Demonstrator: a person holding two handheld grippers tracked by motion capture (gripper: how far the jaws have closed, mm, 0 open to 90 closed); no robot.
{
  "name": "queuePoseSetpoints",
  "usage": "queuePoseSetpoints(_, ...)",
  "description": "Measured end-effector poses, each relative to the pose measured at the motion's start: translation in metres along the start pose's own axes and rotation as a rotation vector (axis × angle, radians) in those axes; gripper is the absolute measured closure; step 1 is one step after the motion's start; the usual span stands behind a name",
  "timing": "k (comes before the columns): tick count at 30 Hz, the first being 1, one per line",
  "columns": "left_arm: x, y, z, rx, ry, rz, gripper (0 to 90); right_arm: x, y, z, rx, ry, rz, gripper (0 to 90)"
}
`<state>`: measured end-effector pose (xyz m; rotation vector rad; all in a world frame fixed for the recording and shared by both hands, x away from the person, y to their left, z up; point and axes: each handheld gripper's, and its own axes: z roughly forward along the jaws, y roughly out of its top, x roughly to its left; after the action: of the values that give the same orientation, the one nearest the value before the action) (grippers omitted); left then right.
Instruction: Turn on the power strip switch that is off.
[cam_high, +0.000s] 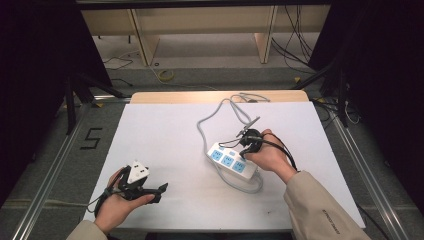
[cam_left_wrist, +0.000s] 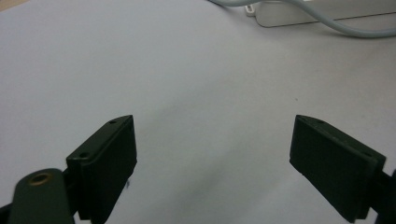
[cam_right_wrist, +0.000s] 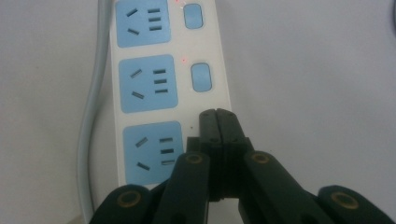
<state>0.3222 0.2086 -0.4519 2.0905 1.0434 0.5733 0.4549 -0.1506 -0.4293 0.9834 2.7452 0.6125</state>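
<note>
The right gripper (cam_right_wrist: 216, 114), fingers pressed together, points its tips down at the white plastic power strip with three blue sockets (cam_high: 229, 161), seemingly on the switch beside the nearest socket; its grey cable (cam_high: 212, 116) loops beyond toward the far edge. The left gripper (cam_left_wrist: 212, 158), fingers spread wide, hovers over bare white bench (cam_high: 165, 135) near the front edge.

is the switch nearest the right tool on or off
Cannot tell for certain: the shut right tool covers that switch on the power strip, and no red light shows beside it, unlike the two switches farther along.
</note>
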Motion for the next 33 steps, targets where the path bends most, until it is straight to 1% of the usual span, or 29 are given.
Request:
queuePoseSetpoints(6,0.0000,0.0000,0.0000,0.000,0.000,0.000,14.5,0.0003,0.0003,0.0022,0.013,-0.005,-0.003,90.0)
queuePoseSetpoints(13,0.0000,0.0000,0.0000,0.000,0.000,0.000,14.5,0.0012,0.0008,0.0029,0.017,-0.013,-0.002,90.0)
queuePoseSetpoints(15,-0.0001,0.0000,0.0001,0.000,0.000,-0.001,14.5,0.0011,0.0008,0.0036,0.018,-0.012,-0.009,90.0)
queuePoseSetpoints(33,-0.0005,0.0000,0.0004,0.001,0.000,-0.003,14.5,0.0028,0.0017,0.0054,0.035,-0.021,-0.001,90.0)
